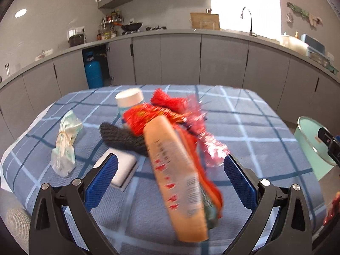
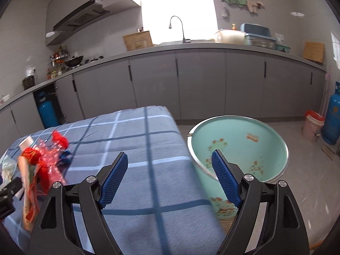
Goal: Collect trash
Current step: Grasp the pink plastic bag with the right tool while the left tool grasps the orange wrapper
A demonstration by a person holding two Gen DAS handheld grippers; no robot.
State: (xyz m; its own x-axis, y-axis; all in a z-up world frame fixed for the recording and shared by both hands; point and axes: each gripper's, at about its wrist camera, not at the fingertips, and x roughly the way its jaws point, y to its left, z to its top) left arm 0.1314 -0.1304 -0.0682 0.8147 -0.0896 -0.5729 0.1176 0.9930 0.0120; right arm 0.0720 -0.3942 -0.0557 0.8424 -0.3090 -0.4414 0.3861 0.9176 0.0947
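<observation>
My left gripper (image 1: 169, 178) stands with its jaws wide. A peach tube (image 1: 176, 176) and a red wrapper (image 1: 148, 116) lie blurred between the blue pads, and neither pad presses on them. Whether they rest on the table (image 1: 244, 127) or hang above it I cannot tell.

Just left of my left jaw lies a white pad (image 1: 125, 170), with a dark scrubber (image 1: 121, 136) beyond it. Further left sits a crumpled bag (image 1: 64, 144). A white-capped jar (image 1: 129, 99) stands at the far side of the pile.

My right gripper (image 2: 170, 170) also has its jaws wide, with nothing between them, over the table's right edge. Just right of the table stands a green basin (image 2: 265, 148) on the floor. Nothing shows inside it but the printed pattern; its near part is hidden behind my right jaw.
</observation>
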